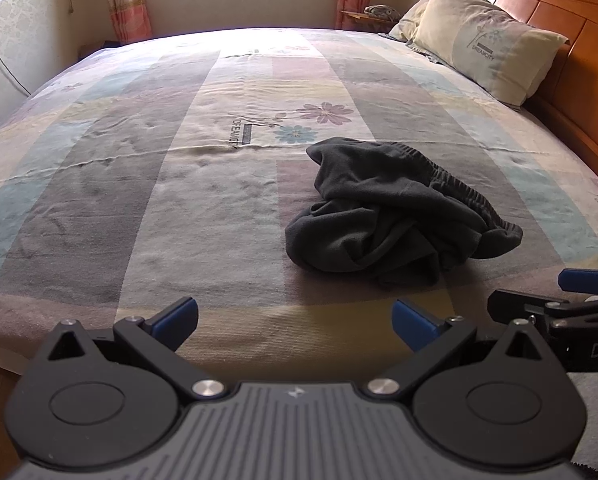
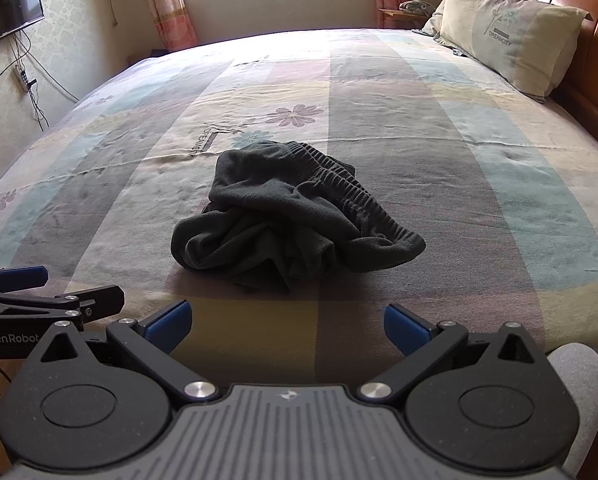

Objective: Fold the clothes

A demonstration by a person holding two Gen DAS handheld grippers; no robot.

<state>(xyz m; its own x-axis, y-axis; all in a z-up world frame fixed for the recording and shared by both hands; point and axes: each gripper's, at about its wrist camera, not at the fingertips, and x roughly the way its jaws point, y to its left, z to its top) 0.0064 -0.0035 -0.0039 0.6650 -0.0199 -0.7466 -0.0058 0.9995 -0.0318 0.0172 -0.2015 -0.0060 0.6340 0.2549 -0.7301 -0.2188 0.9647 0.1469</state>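
Pre-grasp stage, nothing folded yet. Dark shorts (image 1: 399, 208) dumped in a crumpled heap on the bed (image 1: 139, 184), mid-width, toward the near edge, well clear of the pillow (image 1: 487, 48) at the headboard end.

Left gripper (image 1: 295, 322) hovering over the near edge of the bed, fingers spread wide, empty. Right gripper (image 2: 287, 326) alongside, same height, also spread wide and empty. Neither touching cloth; heap sits ahead of both, closer to the right one's centreline and off to the right in the left view.

Orientation of the shorts: elastic waistband (image 2: 351, 196) exposed along the top right of the heap, running diagonally from far-left to near-right. Leg fabric bunched and twisted below it, toward the near-left. Long axis of the pile roughly follows that waistband line. Actual garment axis hard to call while bunched; leg openings not identifiable.

Next move, as a guess: reach in and pinch the waistband at two spaced points, one per gripper, lift and shake or drag flat onto the sheet. Needs both sets of fingers low enough to catch a single layer of the ribbed band, not the whole wad. Risk: grabbing twisted leg fabric along with it, leaving the twist in after spreading.
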